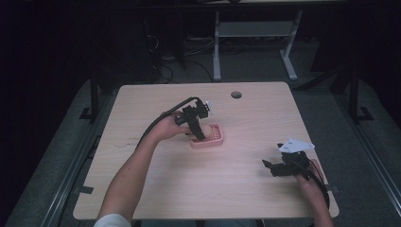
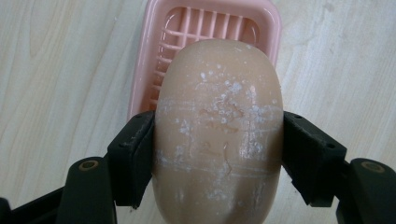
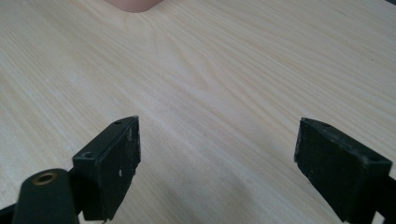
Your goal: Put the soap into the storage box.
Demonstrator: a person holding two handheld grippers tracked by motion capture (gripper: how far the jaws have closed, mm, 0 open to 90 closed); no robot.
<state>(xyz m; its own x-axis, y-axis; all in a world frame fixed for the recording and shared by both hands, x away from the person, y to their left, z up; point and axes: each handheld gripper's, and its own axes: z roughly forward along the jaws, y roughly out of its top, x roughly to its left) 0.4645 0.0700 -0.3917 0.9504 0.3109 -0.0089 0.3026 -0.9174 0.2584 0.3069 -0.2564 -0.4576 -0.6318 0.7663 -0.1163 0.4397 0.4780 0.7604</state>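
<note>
Soap [image 2: 218,135] sits clamped in the left gripper [image 1: 196,125], right above the pink soap dish [image 2: 154,60] mid-table, so I'd guess only the drop remains. Right gripper [image 1: 279,166], at 4 o'clock, gapes wide, holding nothing.

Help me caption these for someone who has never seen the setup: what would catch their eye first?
The eye goes first to the bar of soap, tan and flecked with white, clamped between the left gripper's jaws just above the pink soap dish near the middle of the wooden table. Next is the right gripper near the table's right front corner, jaws wide apart over bare wood with nothing between them.
</note>
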